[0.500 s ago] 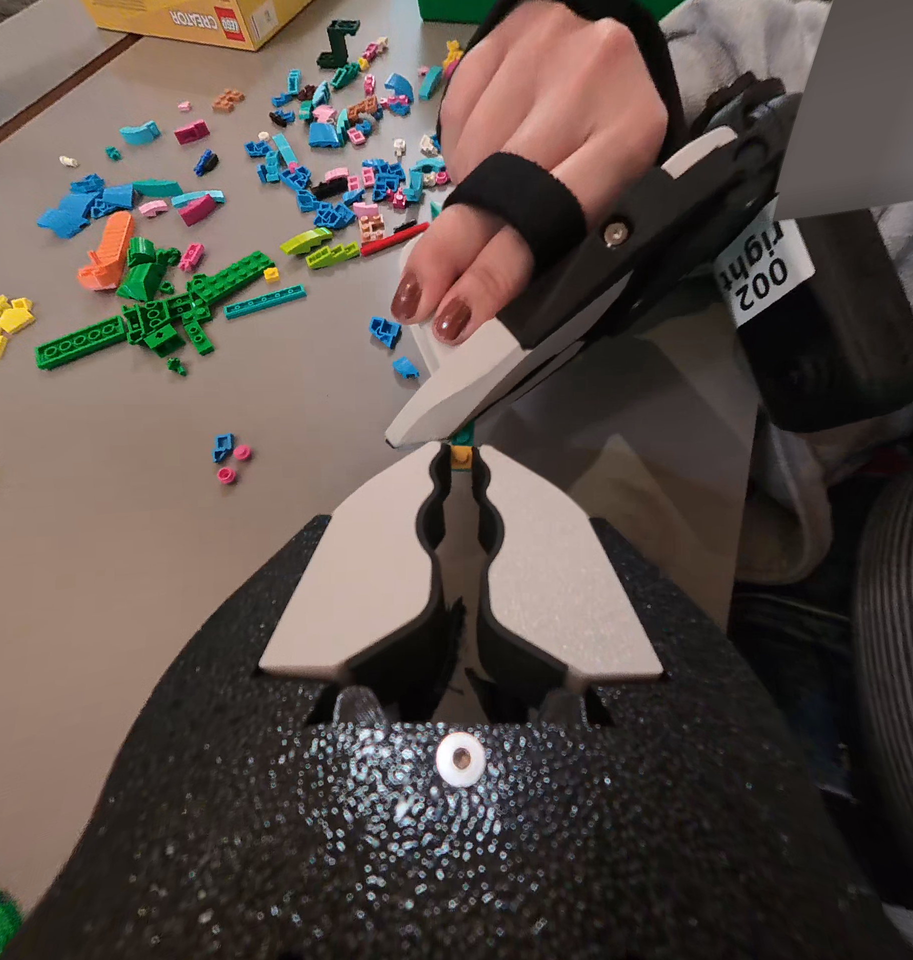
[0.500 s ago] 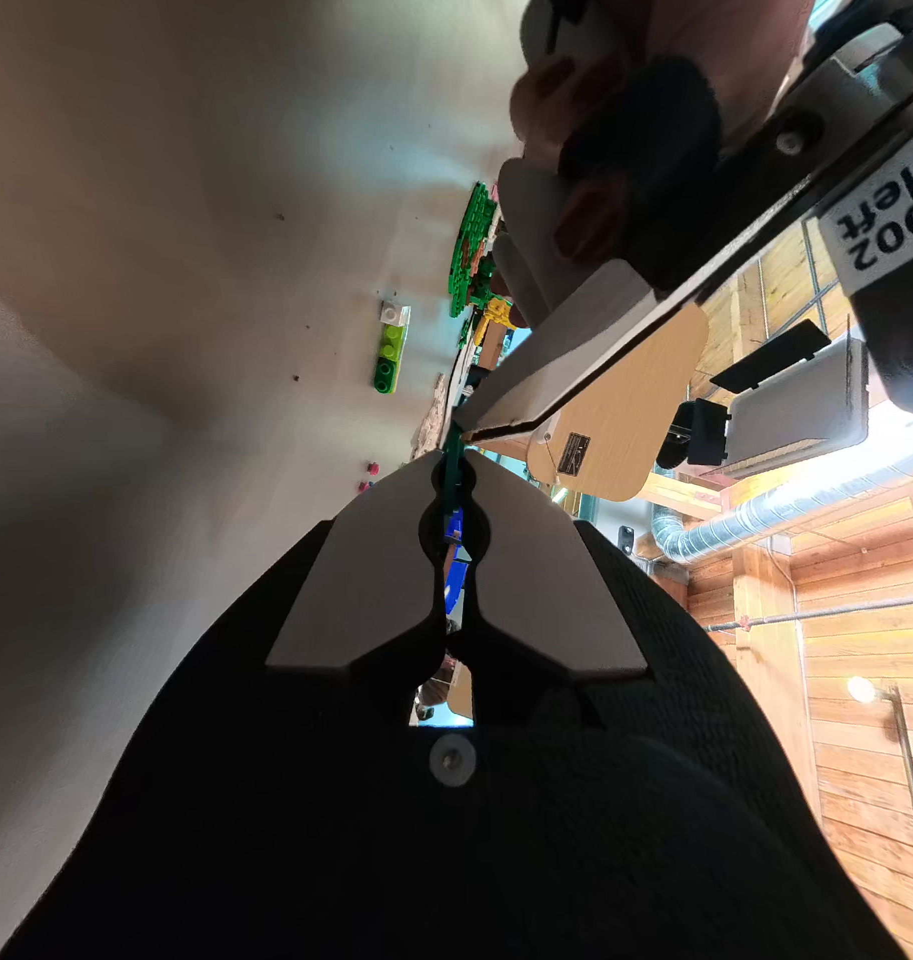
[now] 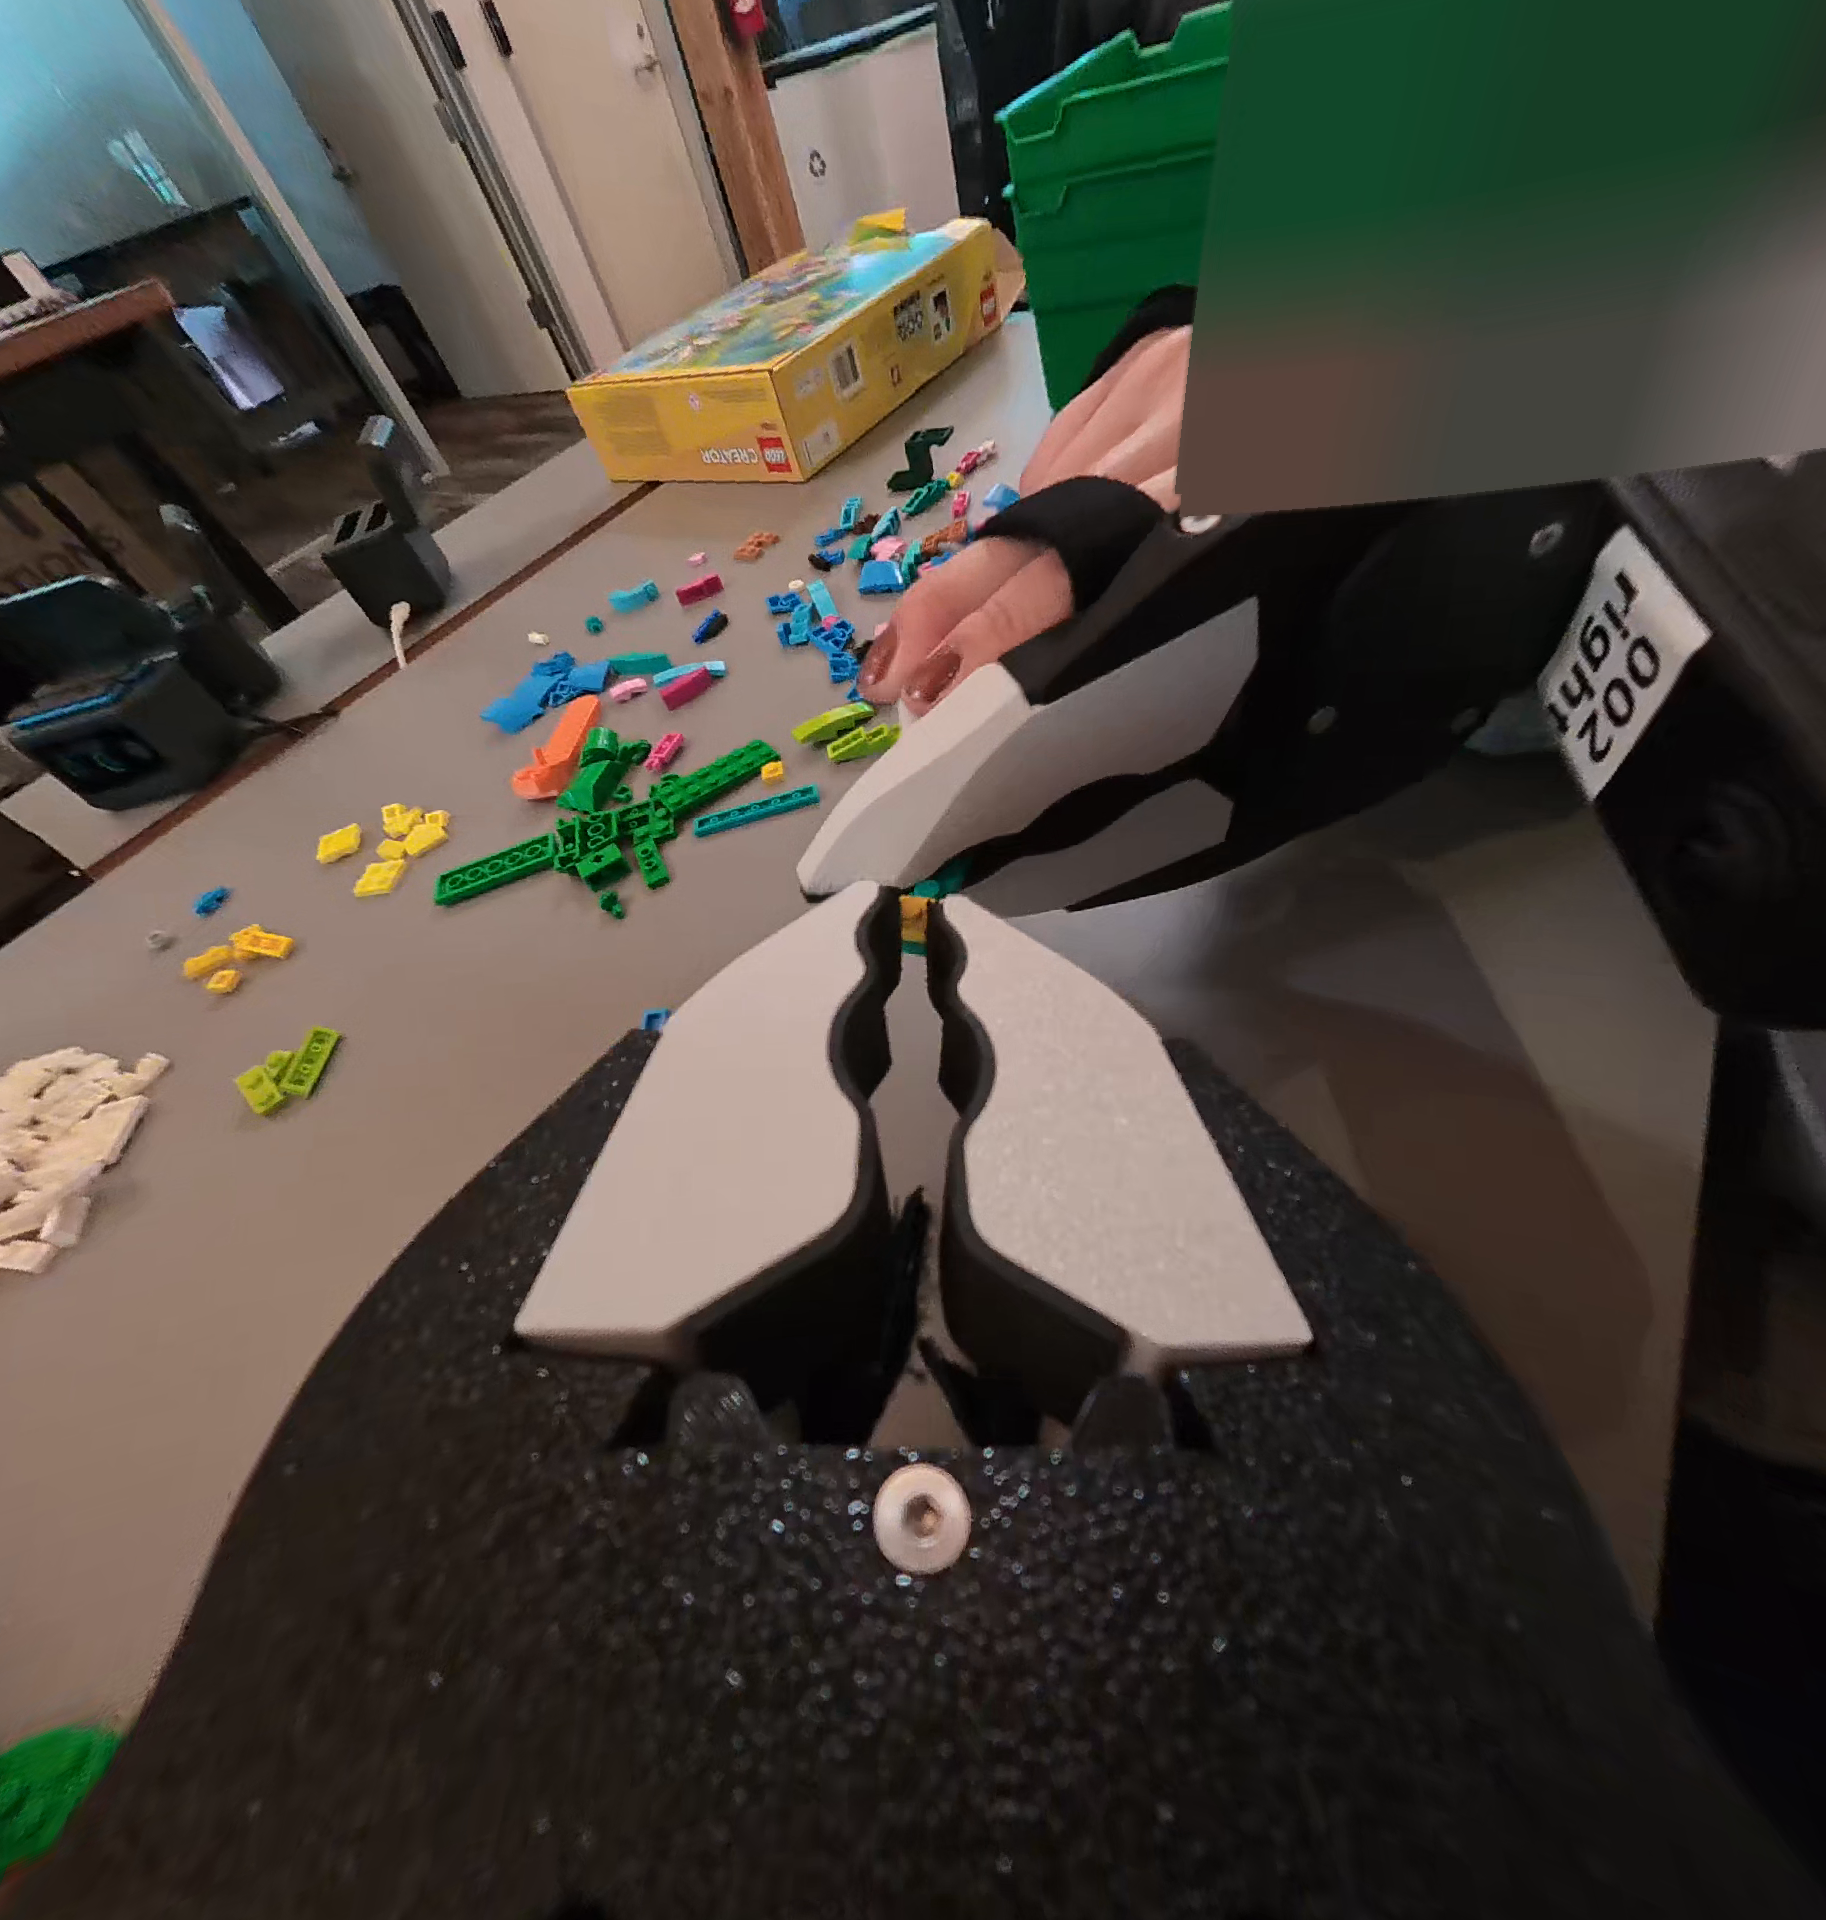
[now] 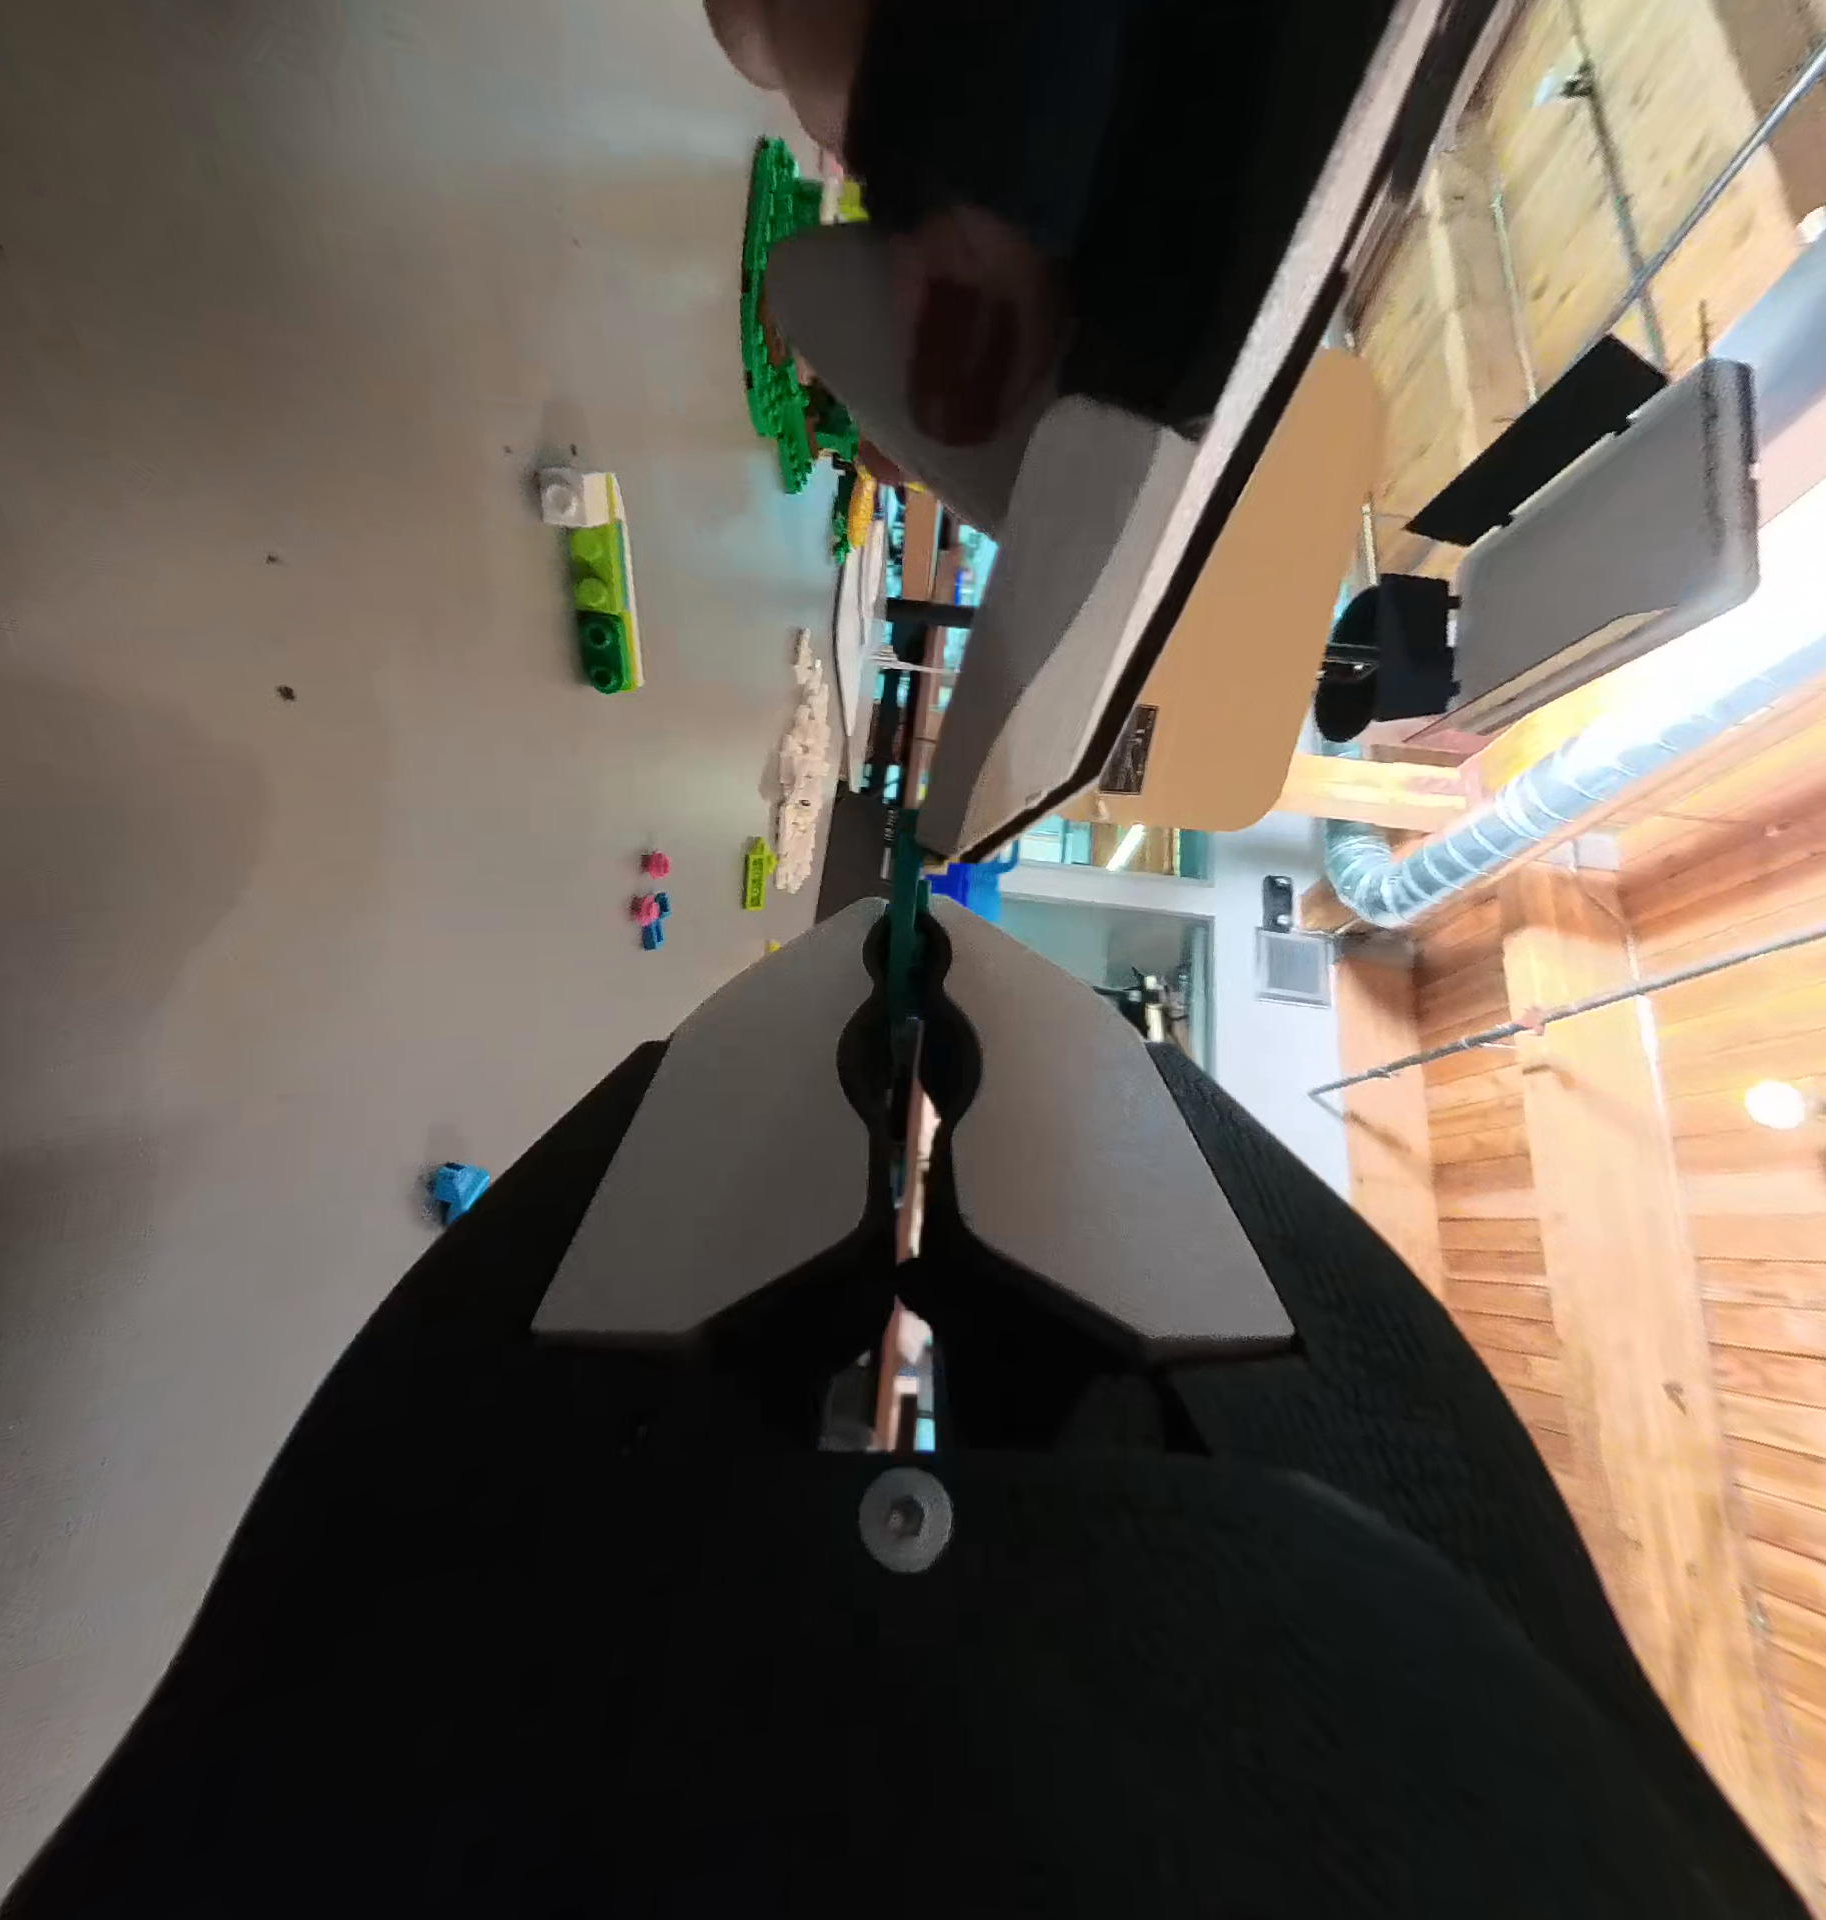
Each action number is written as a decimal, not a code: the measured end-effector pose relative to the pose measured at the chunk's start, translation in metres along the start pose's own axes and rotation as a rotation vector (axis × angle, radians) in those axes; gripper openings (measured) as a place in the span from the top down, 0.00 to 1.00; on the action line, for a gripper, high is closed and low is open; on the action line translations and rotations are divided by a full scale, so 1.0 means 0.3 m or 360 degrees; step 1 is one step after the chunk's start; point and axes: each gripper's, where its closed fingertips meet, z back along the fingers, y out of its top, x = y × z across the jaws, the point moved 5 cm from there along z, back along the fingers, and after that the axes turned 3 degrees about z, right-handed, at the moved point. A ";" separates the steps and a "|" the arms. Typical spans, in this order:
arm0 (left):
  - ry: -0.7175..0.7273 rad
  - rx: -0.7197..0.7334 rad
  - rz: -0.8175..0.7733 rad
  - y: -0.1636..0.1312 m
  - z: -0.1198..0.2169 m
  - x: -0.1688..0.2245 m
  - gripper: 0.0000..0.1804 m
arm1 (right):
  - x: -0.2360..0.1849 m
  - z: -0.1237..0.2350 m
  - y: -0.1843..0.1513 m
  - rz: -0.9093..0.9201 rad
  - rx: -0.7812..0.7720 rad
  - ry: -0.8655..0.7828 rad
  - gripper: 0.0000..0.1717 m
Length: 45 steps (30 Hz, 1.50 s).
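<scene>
In the left wrist view my left gripper (image 3: 914, 912) is shut on a small yellow piece (image 3: 914, 916), which sits between its fingertips. The right gripper's finger (image 3: 950, 769) comes in from the right, tip to tip with mine, carrying a teal plate (image 3: 940, 883) against the yellow piece. In the right wrist view my right gripper (image 4: 904, 920) is shut on that thin teal plate (image 4: 901, 883), seen edge-on and sticking out past the tips. The left gripper's finger (image 4: 1054, 623) reaches down to the plate's far end. Both grippers are held above the grey table (image 3: 265, 1299).
Loose bricks cover the table: a green cluster (image 3: 597, 831), yellow pieces (image 3: 389, 842), lime plates (image 3: 291, 1070), a white pile (image 3: 26, 1143). A yellow box (image 3: 784, 384) and green crate (image 3: 1106, 177) stand behind. A green baseplate build (image 4: 774, 312) and a small brick stack (image 4: 597, 571) lie nearby. Less than 4 cm separates the two grippers' tips.
The left gripper's fingers have closed a little more on the yellow piece. Both grippers stay tip to tip. The left view has tilted up, so more of the room shows.
</scene>
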 end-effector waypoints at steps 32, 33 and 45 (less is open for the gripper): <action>-0.0228 -0.0302 0.0163 -0.085 -0.021 0.010 0.96 | -0.110 0.003 0.040 0.0240 0.0105 0.0098 1.00; -0.0214 -0.0296 0.0159 -0.084 -0.023 0.010 0.94 | -0.112 0.004 0.043 0.0242 0.0110 0.0099 1.00; -0.0228 0.0033 0.0395 -0.023 -0.009 -0.003 0.96 | -0.054 0.003 0.040 0.0262 0.0026 -0.0142 1.00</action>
